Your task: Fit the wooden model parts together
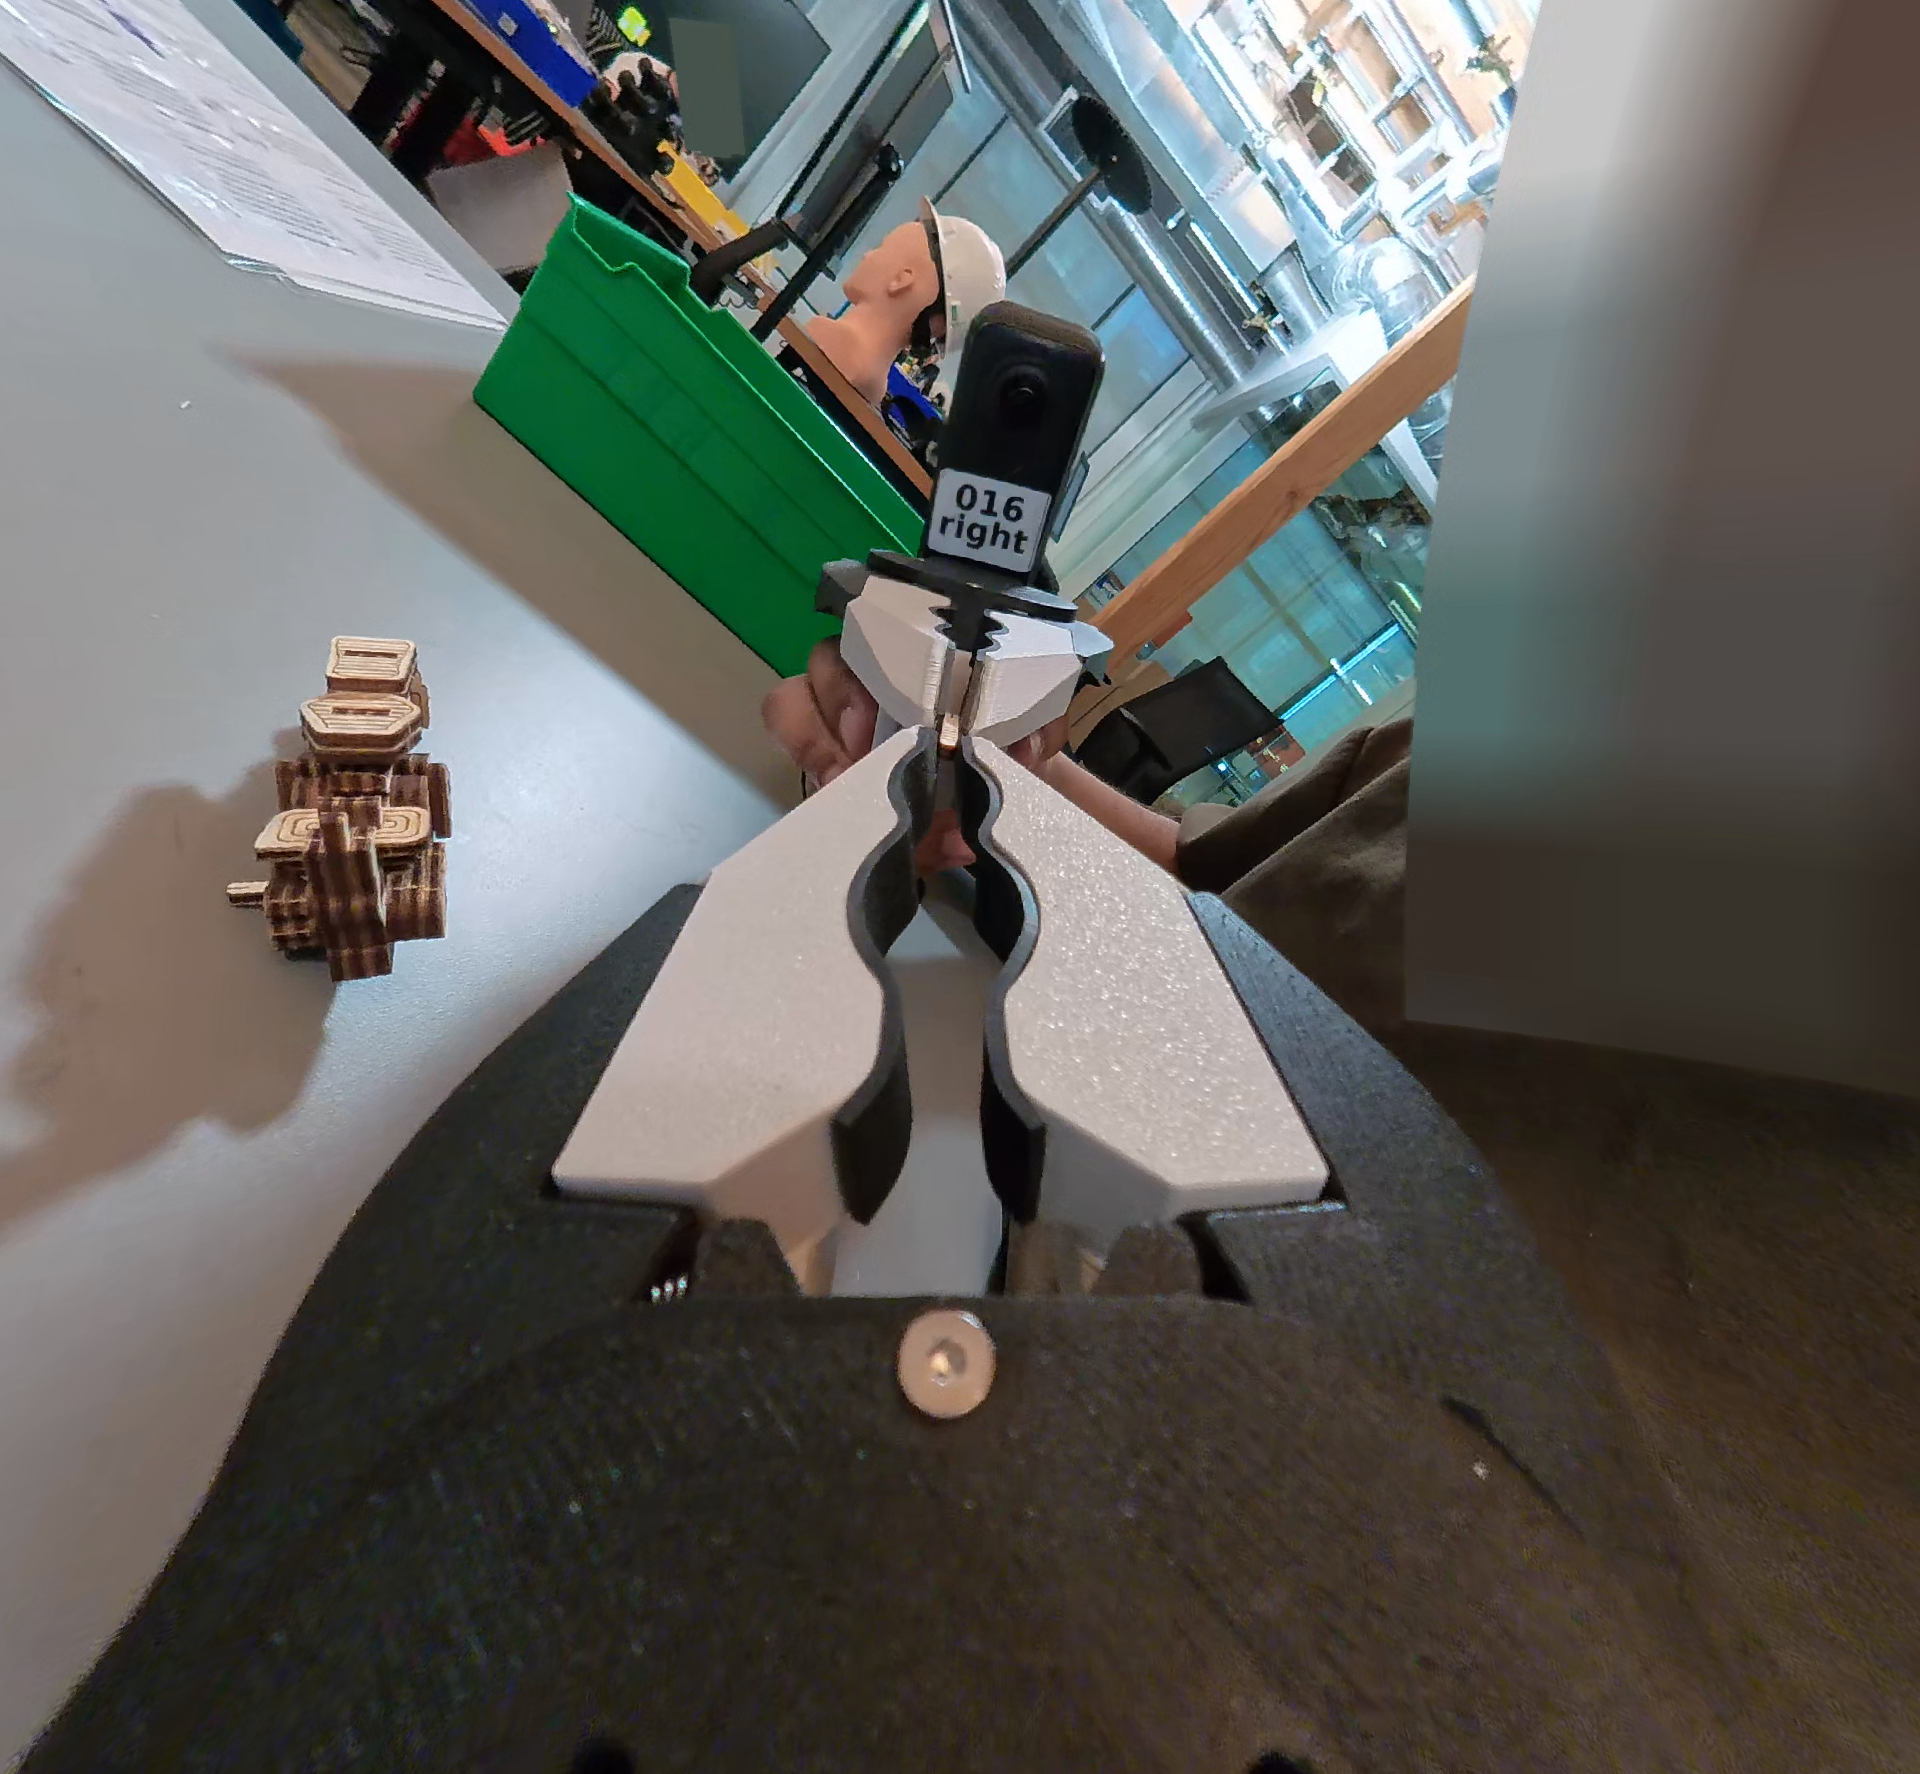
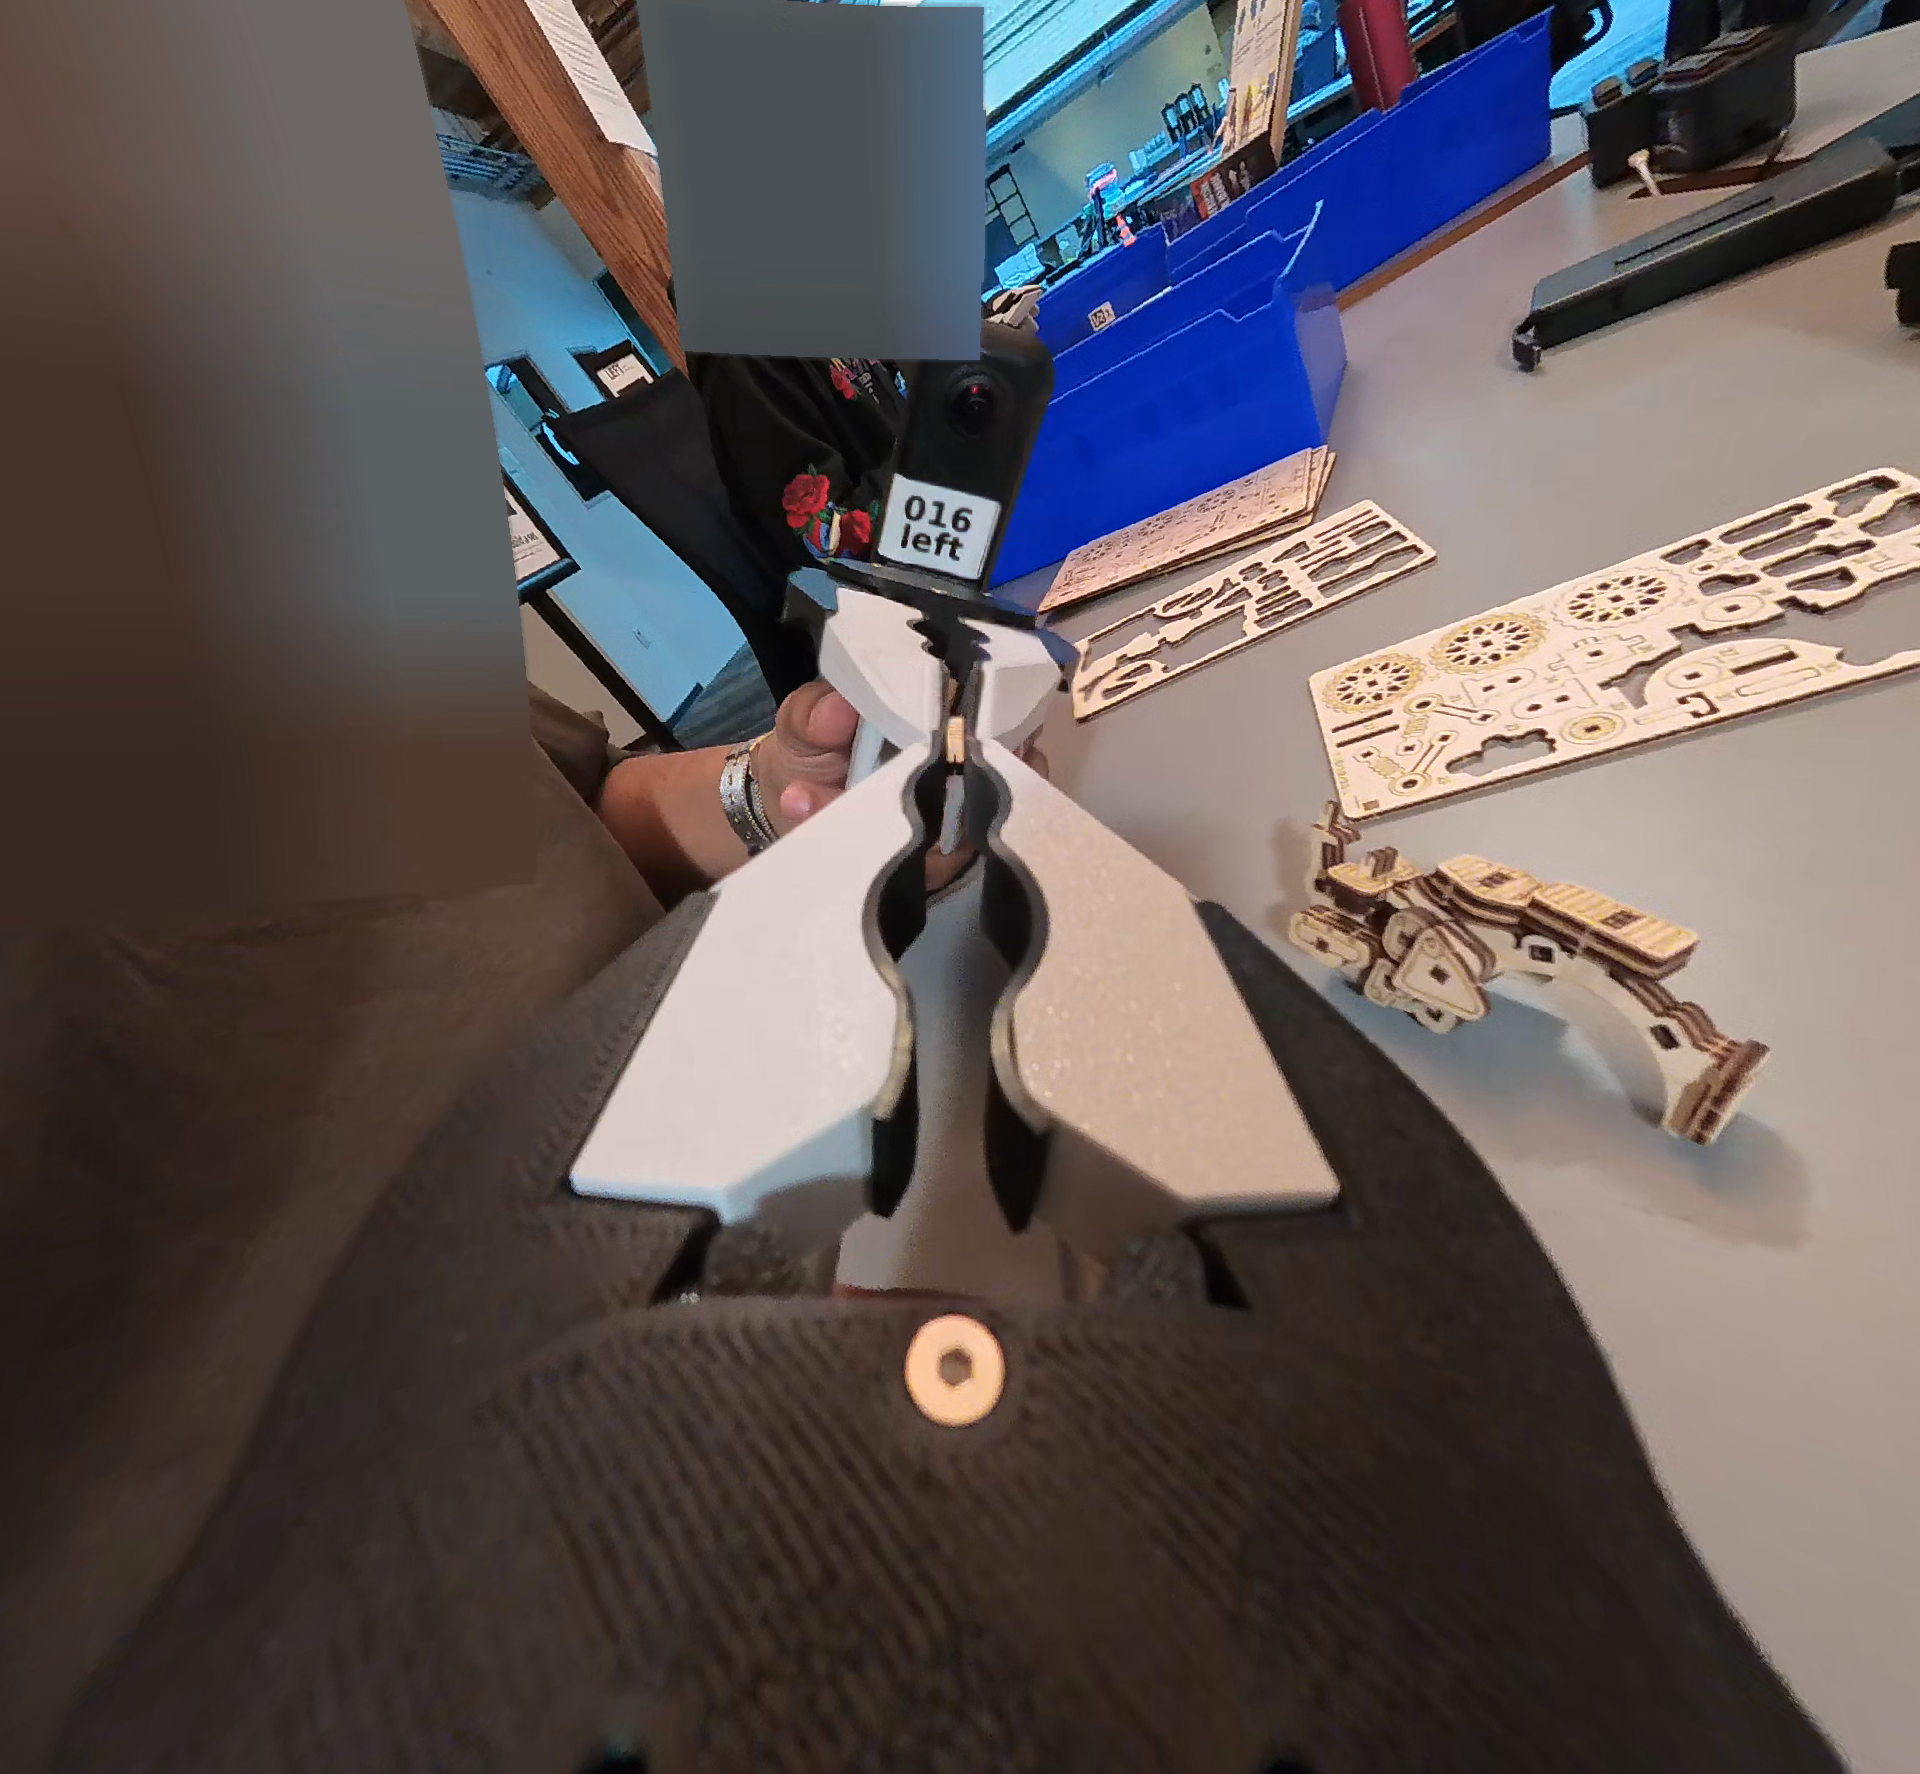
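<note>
I'm in a workshop: bins (image 2: 1174, 436) on my grey table (image 1: 156, 498), cut wood sheets (image 2: 1621, 654), cluttered benches (image 1: 582, 93), bare ducts (image 1: 1174, 166) overhead.

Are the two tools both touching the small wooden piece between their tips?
Touching. In the left wrist view, the left tool and right tool meet tip to tip, both pinching the small wooden piece.

Left gripper (image 1: 943, 745) tips pinched on a small wooden piece (image 1: 948, 729), right gripper (image 1: 961, 685) nose-to-nose, clamping the same piece. Both raised off the grey table (image 1: 312, 498). Wooden sub-assembly (image 1: 348, 820) sits alone on the table. Green bin (image 1: 675, 436) at far edge, paper sheet (image 1: 208, 124) beside it.
</note>
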{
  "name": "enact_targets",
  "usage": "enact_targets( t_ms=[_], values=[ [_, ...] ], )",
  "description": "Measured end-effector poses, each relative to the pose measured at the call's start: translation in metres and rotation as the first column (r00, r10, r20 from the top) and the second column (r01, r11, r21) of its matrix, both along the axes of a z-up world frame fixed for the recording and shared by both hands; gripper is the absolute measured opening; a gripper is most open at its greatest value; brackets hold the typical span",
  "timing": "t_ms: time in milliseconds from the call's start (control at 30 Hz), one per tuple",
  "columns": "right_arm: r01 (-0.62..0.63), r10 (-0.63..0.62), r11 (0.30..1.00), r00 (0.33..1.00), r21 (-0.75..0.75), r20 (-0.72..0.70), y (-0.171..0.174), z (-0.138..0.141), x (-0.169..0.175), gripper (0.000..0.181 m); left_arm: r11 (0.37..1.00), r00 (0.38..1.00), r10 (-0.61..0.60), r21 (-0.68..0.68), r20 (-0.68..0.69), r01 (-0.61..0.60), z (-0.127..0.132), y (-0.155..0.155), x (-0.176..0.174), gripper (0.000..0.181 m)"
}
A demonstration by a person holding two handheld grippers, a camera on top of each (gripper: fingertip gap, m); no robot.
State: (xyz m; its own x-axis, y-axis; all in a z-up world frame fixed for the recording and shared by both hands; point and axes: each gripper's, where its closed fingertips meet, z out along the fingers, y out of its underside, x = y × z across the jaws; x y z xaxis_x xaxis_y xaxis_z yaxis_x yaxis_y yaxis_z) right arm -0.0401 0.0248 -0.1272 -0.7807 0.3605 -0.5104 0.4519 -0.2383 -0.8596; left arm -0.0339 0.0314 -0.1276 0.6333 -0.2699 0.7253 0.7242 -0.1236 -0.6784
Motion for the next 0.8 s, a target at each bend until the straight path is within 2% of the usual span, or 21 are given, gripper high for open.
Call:
enact_targets(
  t_ms=[67,133,200,300,433,533,633,800],
  values=[
    [0.021,-0.021,1.000,1.000,0.008,-0.013,0.002,0.001,-0.002,0.001,1.000,1.000,0.012,-0.002,-0.010,-0.012,-0.001,0.000,-0.002,0.003],
    [0.072,-0.072,0.997,0.997,-0.004,-0.016,0.011,0.005,-0.008,0.001,0.998,0.998,0.049,-0.030,-0.041,-0.050,-0.005,-0.001,-0.008,0.016],
    [0.139,-0.139,0.990,0.990,-0.002,-0.010,0.024,0.004,-0.017,0.001,0.981,0.985,0.141,-0.115,-0.102,-0.153,-0.019,-0.001,-0.024,0.032],
    [0.218,-0.218,0.976,0.976,0.011,0.006,0.041,0.000,-0.027,0.001,0.887,0.920,0.288,-0.288,-0.266,-0.361,-0.051,-0.006,-0.056,0.039],
    [0.242,-0.241,0.970,0.970,-0.008,0.034,0.047,-0.002,-0.031,0.001,0.796,0.852,0.273,-0.393,-0.447,-0.462,-0.075,-0.007,-0.067,0.039],
    [0.240,-0.239,0.971,0.970,0.002,0.036,0.046,-0.003,-0.031,0.001,0.770,0.850,0.237,-0.443,-0.470,-0.460,-0.084,-0.001,-0.067,0.036],
    [0.241,-0.242,0.970,0.970,0.026,0.025,0.046,-0.005,-0.031,0.001,0.756,0.875,0.235,-0.486,-0.423,-0.438,-0.092,0.001,-0.070,0.029],
    [0.246,-0.247,0.968,0.969,0.047,0.016,0.046,-0.007,-0.031,0.001,0.772,0.914,0.232,-0.509,-0.334,-0.382,-0.096,0.001,-0.070,0.021]
  ],
)
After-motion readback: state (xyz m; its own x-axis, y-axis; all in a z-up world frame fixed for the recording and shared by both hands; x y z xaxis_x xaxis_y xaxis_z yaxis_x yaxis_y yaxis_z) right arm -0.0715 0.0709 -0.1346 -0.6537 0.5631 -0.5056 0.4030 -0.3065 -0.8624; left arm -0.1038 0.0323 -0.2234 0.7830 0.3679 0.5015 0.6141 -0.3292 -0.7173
